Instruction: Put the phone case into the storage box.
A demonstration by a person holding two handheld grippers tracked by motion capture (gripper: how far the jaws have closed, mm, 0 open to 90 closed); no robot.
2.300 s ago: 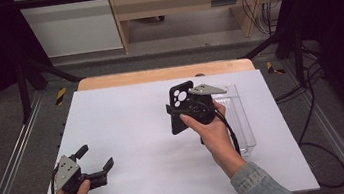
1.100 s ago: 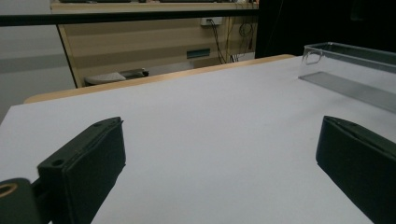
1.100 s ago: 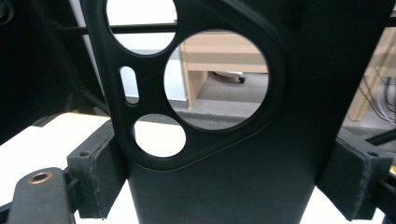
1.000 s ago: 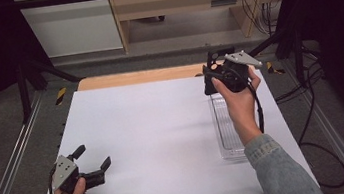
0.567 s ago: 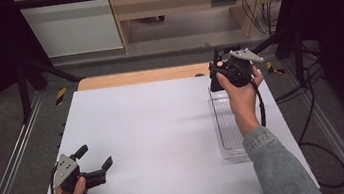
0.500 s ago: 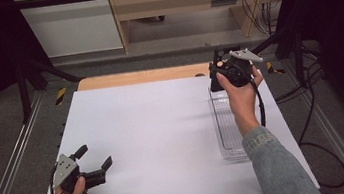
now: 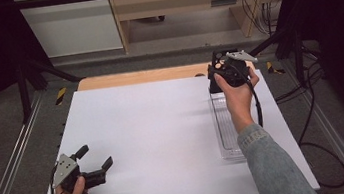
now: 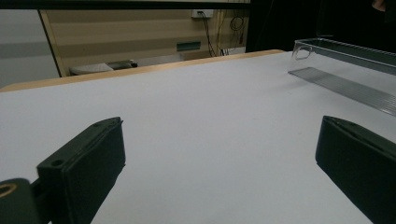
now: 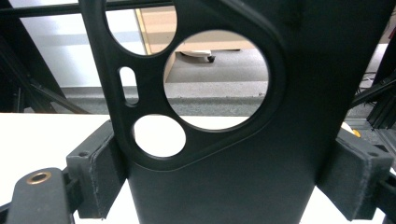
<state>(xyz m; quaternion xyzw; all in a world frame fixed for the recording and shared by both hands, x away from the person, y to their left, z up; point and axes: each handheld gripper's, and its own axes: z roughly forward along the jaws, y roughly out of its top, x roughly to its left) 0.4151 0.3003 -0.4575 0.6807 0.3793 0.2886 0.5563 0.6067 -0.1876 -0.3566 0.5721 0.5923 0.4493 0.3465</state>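
Phone case [image 9: 224,140], matte black plastic with round camera cutouts, sits clamped in my right gripper [image 7: 225,72] above the far end of the clear ribbed tray [image 7: 225,135]; my left gripper [image 7: 90,163] gapes empty.

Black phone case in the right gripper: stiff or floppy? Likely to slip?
The black phone case probably holds stiff: it stands upright between the right gripper jaws without sagging. Thin with big cutouts, so likely light. Its matte surface looks unlikely to slip.
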